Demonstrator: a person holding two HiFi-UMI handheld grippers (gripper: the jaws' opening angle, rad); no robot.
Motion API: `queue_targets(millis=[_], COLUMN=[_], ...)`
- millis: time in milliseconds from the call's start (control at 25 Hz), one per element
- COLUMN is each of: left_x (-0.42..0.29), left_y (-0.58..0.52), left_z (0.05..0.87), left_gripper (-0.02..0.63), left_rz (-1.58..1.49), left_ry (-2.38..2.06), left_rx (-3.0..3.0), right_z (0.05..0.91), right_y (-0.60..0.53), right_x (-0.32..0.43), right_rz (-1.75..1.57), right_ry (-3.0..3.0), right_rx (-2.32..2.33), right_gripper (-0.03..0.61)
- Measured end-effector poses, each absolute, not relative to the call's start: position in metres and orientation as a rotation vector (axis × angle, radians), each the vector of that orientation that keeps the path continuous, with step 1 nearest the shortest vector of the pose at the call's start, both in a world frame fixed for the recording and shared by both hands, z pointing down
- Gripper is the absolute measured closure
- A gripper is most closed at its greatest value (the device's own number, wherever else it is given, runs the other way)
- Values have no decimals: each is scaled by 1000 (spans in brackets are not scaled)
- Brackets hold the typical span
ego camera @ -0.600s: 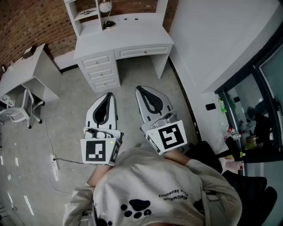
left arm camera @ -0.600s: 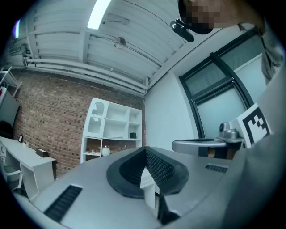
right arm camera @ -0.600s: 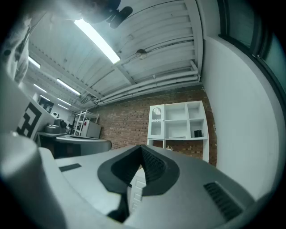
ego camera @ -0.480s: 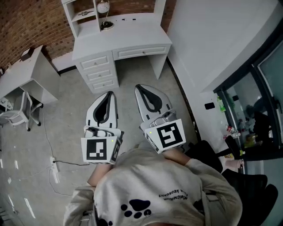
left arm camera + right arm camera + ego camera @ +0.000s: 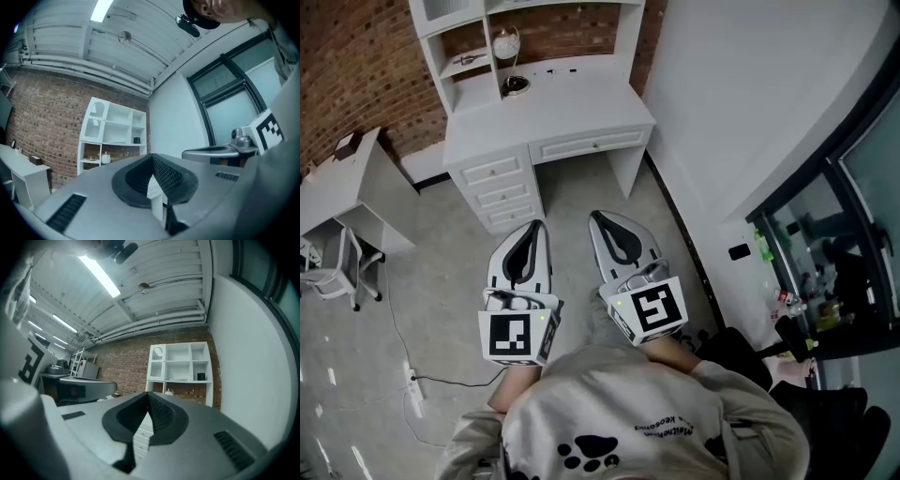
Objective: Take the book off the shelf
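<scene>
Brickwork (image 5: 356, 56) backs the far side of the room, with a small grey side table (image 5: 356, 173) at the left and, next along, a white desk (image 5: 558, 117) that carries the shelf (image 5: 534, 23) unit on its top. In the right gripper view a thin pale slab lies flat in the shelf's middle row, to the left of a small dark box (image 5: 200, 376). I judge that slab to be the book (image 5: 174, 379), though it is too small to be sure. Nearer the person, the left gripper (image 5: 532, 227) points toward the desk with its jaws pressed together and nothing between them. Just beside it the right gripper (image 5: 600, 217) is likewise closed and empty. Both hang over bare floor (image 5: 441, 281), well apart from desk and shelf. At the far right is a dark-framed window (image 5: 862, 234). The task is hardly begun: nothing is reached, gripped or lifted. What is left, as I read it, is the approach to the shelf, opening a claw, closing it on the book and drawing it off.
</scene>
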State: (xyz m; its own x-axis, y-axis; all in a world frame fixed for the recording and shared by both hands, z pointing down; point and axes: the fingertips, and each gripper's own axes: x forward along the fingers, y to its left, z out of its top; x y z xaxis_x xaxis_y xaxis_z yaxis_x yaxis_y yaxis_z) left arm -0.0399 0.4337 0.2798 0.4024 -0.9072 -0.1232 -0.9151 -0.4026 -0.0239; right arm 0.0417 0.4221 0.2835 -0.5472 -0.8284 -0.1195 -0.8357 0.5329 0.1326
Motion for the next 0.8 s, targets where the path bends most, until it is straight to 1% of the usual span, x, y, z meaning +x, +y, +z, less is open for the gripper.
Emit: queue_targets(millis=[320, 560, 800], left_x=[-27, -9, 9], left_y=[320, 236, 180], left_z=[283, 275, 275], left_gripper=[606, 606, 606], left_rz=[116, 122, 121], left_ry=[1704, 1747, 1788], left_rx=[-2545, -2519, -2471], right_z=[286, 276, 282], right_y=[302, 215, 151], right_x=[47, 69, 88], right_rz=[229, 218, 197], right_ry=[2730, 2737, 2753], right_rx=[-1378, -1307, -1264], right_gripper=[563, 563, 563])
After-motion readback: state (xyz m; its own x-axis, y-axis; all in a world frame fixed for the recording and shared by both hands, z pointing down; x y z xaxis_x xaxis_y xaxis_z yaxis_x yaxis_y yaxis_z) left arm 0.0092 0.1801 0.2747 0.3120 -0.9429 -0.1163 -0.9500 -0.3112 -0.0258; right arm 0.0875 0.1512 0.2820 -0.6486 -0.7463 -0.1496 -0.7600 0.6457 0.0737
